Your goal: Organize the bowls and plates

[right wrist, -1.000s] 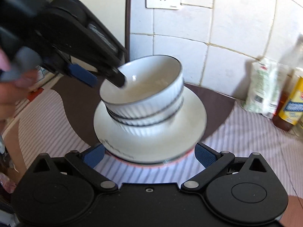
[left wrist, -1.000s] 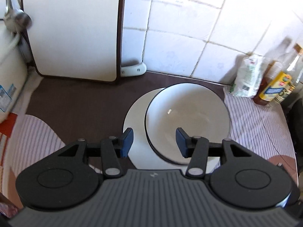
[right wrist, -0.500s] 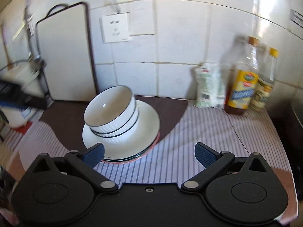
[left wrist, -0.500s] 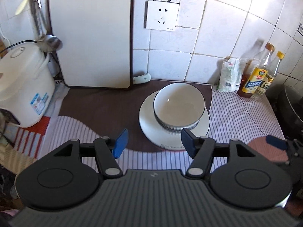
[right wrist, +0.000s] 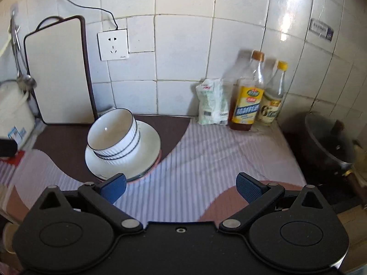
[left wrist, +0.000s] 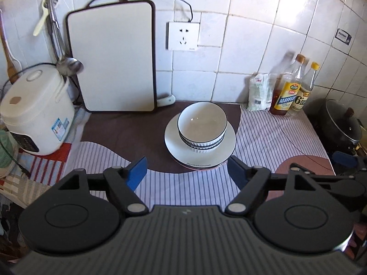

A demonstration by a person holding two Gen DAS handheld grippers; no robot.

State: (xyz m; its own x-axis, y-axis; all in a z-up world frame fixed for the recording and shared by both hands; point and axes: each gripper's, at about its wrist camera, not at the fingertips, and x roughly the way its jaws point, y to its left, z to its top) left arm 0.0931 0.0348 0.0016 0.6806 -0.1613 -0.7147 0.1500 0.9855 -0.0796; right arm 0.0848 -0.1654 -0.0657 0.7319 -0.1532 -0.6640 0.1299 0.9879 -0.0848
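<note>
The desk (left wrist: 263, 137) carries a striped cloth, with a cutting board (left wrist: 112, 57) leaning on the tiled wall and a rice cooker (left wrist: 34, 112) at left. Near the middle sits a white plate (left wrist: 201, 158) — stacked on it, nested ribbed bowls (left wrist: 201, 126). The left hand-held gripper (left wrist: 187, 171) hangs above the cloth, jaws opening, nothing between them. The right hand-held gripper (right wrist: 181, 186) is released — spread wide, empty.
</note>
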